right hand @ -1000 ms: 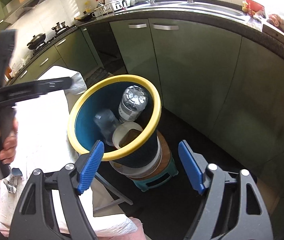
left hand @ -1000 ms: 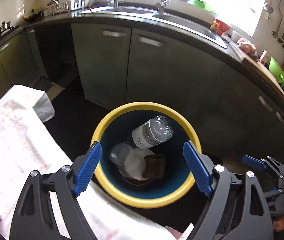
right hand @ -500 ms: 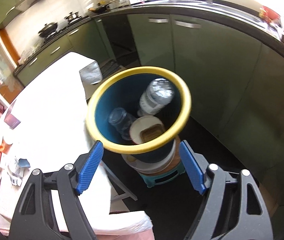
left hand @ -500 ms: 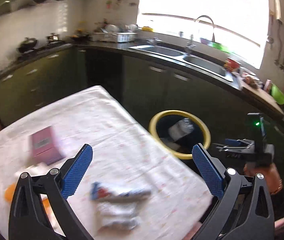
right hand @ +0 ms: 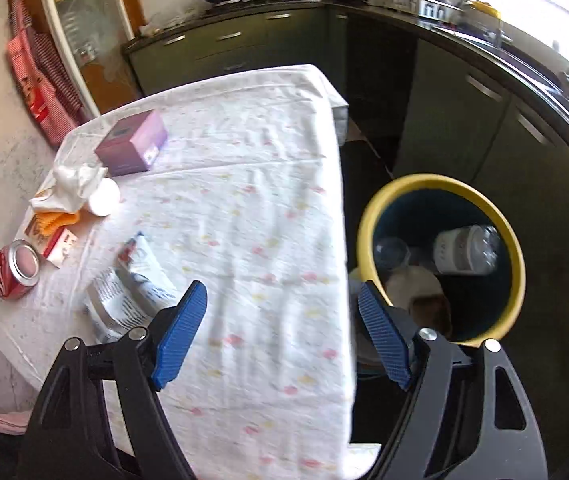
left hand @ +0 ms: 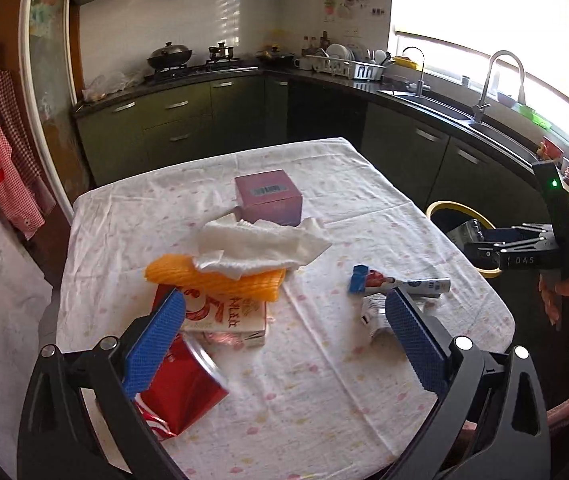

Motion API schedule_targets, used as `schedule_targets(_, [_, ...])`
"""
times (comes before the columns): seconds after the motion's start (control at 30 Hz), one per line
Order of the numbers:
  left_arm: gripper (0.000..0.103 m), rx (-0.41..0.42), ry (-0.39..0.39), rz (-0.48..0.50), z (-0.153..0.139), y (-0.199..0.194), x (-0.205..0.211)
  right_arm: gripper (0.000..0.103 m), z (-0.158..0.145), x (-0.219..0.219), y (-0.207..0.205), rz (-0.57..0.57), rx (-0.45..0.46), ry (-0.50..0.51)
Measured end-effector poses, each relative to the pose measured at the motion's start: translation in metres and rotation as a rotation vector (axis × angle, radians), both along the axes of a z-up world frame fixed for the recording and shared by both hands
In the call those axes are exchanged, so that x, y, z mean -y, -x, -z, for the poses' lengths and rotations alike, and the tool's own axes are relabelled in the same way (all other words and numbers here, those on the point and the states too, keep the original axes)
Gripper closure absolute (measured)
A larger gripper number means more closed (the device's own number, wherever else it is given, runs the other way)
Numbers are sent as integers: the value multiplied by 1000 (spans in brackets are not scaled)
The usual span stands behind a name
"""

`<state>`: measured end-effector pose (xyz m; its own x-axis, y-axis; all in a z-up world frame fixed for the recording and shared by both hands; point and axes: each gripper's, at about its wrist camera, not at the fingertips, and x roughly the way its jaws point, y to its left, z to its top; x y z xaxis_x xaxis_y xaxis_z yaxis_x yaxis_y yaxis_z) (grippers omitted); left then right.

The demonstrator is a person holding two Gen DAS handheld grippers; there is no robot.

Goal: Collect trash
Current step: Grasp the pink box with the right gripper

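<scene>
My left gripper [left hand: 284, 340] hangs open over the near part of the cloth-covered table [left hand: 324, 392], nothing between its blue pads. Just under its left finger lies a crushed red can [left hand: 182, 388]. Beyond it sit a red-and-white carton [left hand: 224, 314], an orange cloth [left hand: 212, 280], a crumpled white tissue [left hand: 256, 246] and a pink box [left hand: 268, 198]. A blue-capped wrapper [left hand: 396, 283] and a crumpled packet [left hand: 374, 314] lie to the right. My right gripper [right hand: 282, 334] is open and empty over the table's edge, beside the yellow-rimmed bin [right hand: 440, 258], which holds bottles.
Green kitchen cabinets [left hand: 412, 160] and a dark counter with a sink [left hand: 436, 98] curve behind the table. The bin [left hand: 460, 226] stands off the table's right side. A hand holds the right gripper's body [left hand: 524, 250] near it. Red checked cloths [left hand: 0, 152] hang on the left wall.
The left gripper swung away from above the bin to over the table and opened wider. The right gripper shifted and rolled from above the bin towards the table's edge.
</scene>
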<state>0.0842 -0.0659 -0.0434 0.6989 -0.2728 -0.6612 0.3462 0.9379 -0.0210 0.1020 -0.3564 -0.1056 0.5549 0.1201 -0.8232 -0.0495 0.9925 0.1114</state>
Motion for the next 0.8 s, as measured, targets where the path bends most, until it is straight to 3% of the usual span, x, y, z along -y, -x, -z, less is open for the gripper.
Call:
schedule_targets(0.23, [5, 2, 14, -38, 3, 7, -21, 29, -33, -78, -101, -127, -57, -131])
schedule_targets(0.33, [5, 10, 9, -51, 4, 7, -29, 23, -38, -118, -142, -152, -93, -133])
schedule_targets(0.43, [5, 4, 26, -54, 7, 6, -38, 17, -27, -149, -177, -136, -155, -111])
schedule_targets(0.63, [5, -28, 58, -59, 20, 0, -57, 17, 12, -178, -211, -73, -271, -60])
schedule_targets(0.8, [5, -34, 98, -61, 24, -2, -71, 17, 28, -184, -215, -31, -274, 8])
